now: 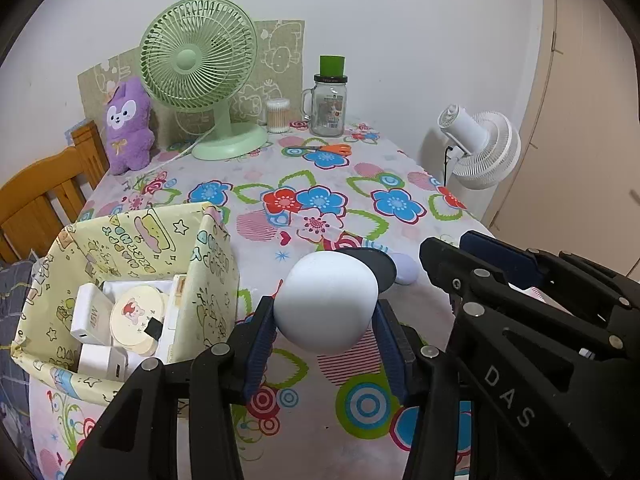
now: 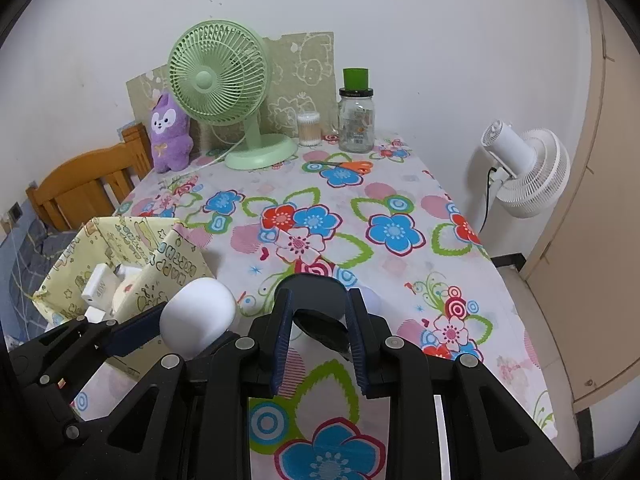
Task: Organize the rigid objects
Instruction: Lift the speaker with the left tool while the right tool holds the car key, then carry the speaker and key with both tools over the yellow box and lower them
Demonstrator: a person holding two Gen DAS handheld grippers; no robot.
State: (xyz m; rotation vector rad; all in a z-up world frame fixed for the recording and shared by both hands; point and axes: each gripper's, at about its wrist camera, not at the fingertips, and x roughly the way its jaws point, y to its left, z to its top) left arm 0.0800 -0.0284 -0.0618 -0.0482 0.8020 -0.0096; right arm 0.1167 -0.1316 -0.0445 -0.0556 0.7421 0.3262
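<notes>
My left gripper (image 1: 326, 326) is shut on a white egg-shaped object (image 1: 326, 306), held above the flowered tablecloth just right of the yellow patterned box (image 1: 208, 264). It also shows in the right wrist view (image 2: 198, 316). My right gripper (image 2: 318, 312) is shut on a dark flat round object (image 2: 316, 292), seen in the left wrist view (image 1: 376, 264) behind the white one. A small lilac oval object (image 1: 406, 272) lies on the cloth beside it. The box holds white chargers (image 1: 90, 316) and a round cream case (image 1: 138, 316).
At the table's far end stand a green desk fan (image 1: 198, 76), a purple plush (image 1: 126, 128), a cotton-swab tub (image 1: 277, 115), a glass jar with a green cap (image 1: 328, 100) and orange scissors (image 1: 332, 148). A wooden chair (image 1: 44, 196) is left, a white floor fan (image 1: 480, 148) right.
</notes>
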